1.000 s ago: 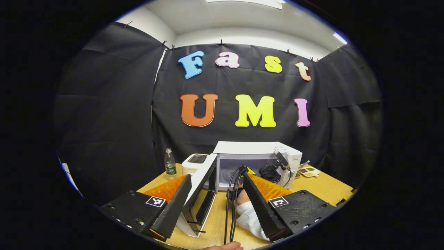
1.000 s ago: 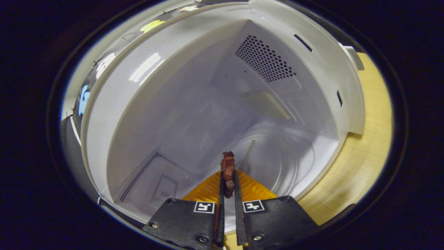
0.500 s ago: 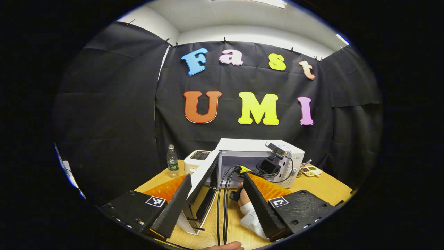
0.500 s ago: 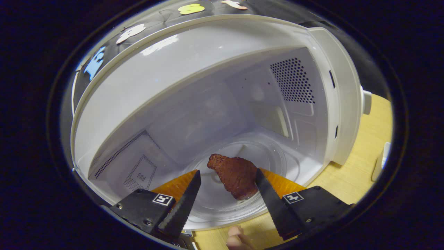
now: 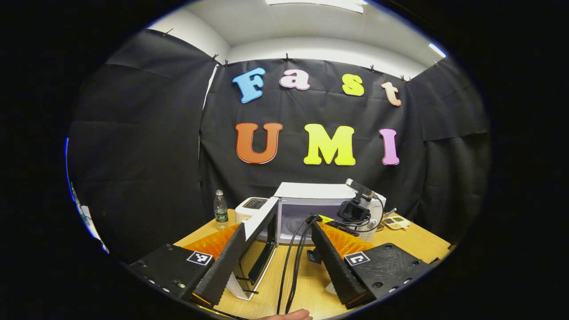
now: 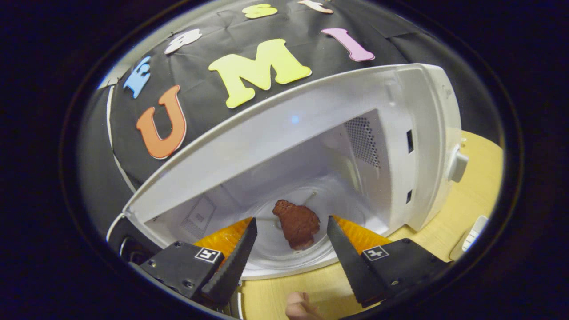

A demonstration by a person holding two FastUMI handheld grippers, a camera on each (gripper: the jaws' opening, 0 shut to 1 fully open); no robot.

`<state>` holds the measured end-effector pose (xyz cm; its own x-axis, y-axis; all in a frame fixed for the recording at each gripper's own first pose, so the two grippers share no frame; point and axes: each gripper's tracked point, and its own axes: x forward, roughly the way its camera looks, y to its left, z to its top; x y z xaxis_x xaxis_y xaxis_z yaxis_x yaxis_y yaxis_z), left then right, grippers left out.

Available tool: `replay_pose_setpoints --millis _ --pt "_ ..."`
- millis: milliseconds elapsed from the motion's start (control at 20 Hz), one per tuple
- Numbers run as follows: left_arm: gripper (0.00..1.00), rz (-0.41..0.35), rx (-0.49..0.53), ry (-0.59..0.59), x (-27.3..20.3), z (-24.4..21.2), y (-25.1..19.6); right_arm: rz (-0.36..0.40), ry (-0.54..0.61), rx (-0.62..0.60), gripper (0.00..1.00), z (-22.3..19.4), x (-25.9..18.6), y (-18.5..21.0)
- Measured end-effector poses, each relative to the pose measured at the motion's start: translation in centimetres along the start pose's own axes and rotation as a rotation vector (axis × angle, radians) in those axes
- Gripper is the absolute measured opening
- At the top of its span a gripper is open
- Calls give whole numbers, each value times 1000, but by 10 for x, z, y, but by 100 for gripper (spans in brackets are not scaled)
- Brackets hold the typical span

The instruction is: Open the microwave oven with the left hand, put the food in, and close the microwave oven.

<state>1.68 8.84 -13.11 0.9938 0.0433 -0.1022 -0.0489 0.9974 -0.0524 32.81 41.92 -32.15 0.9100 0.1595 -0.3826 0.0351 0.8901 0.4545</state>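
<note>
Both pairs of fingers spread, nothing pinched. Food [image 6: 297, 222] laid on turntable — apparently flat. Door [image 5: 260, 231] to be swung shut by left gripper [image 5: 275, 262], cables [image 5: 293, 258] kept clear.

Wooden table [image 5: 413, 242] with microwave [image 5: 320, 195], toaster [image 5: 249, 208], bottle [image 5: 218, 209]

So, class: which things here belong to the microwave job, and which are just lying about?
Belong to the job:
microwave oven
its open door
food on the glass turntable
left claw, open
right claw, open

Lying about:
water bottle
toaster
snack tray
</note>
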Motion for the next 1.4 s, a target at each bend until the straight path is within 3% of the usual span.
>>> replay_pose_setpoints --millis 250,300,350,400,450,650,800,950,1100,1300,1350,1400 --pt "92 52 -18 24 -5 -10 34 51 -31 1 100 3 -58 -18" --pt "92 53 -23 32 -7 -15 40 69 -41 -14 89 2 -70 -21" --pt "92 62 -24 37 -9 -17 47 83 -41 -36 100 0 -84 -23" --pt "92 71 -25 40 -9 -20 53 102 -46 -58 89 -2 -99 -24" --pt "92 73 -24 47 -9 -24 59 122 -52 -79 100 0 -115 -26" --pt "92 85 14 73 -9 -30 79 168 -70 -195 100 8 -189 -50" --pt "92 116 53 25 -17 -22 88 139 -132 -270 100 26 -243 -87" --pt "92 87 60 -35 -23 -14 83 137 -165 -290 99 42 -294 -111" --pt "92 44 42 -41 -29 -20 79 165 -200 -339 99 56 -344 -117" --pt "92 67 25 -53 -38 -28 98 181 -284 -414 100 77 -417 -119" --pt "74 75 19 -63 -41 -28 104 193 -311 -428 100 85 -432 -118" --pt "70 72 1 -62 -43 -30 110 198 -343 -442 99 90 -445 -119"
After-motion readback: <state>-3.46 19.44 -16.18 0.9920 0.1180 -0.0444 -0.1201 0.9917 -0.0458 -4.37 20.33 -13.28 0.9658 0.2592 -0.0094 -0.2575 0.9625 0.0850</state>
